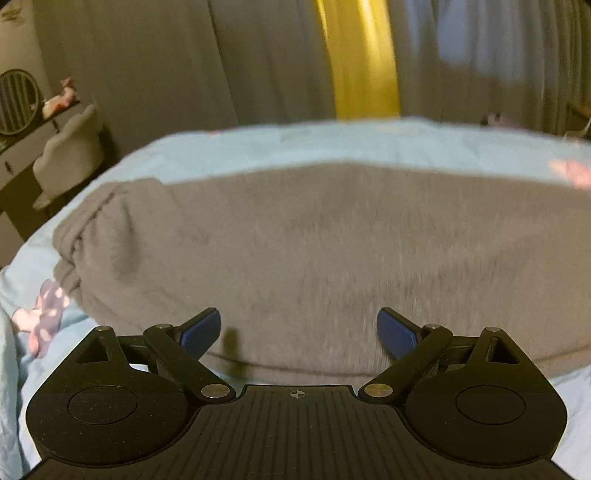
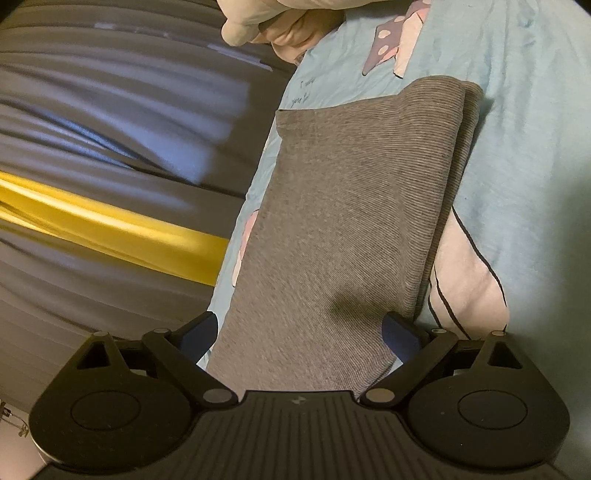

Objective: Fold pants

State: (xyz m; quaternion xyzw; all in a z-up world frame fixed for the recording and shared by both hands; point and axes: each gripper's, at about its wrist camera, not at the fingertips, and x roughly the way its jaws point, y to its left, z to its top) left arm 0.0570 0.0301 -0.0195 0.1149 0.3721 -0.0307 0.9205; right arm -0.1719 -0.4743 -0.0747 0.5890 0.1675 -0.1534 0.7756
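Observation:
Grey knit pants [image 1: 314, 251] lie folded into a flat block on a light blue bed sheet [image 1: 258, 147]. In the left wrist view my left gripper [image 1: 298, 330] hovers open over the pants' near edge, nothing between its blue pads. In the right wrist view the same pants [image 2: 351, 221] run away from me as a long folded strip with doubled layers along the right side. My right gripper [image 2: 299, 330] is open, its fingers straddling the near end of the strip without clamping it.
Grey curtains [image 1: 184, 55] with a yellow band [image 1: 362, 59] hang behind the bed. A dresser with a round mirror [image 1: 18, 99] and a pale chair [image 1: 70, 155] stand at left. A pillow [image 2: 280, 18] lies at the bed's far end. The sheet [image 2: 524, 147] has pink cartoon prints.

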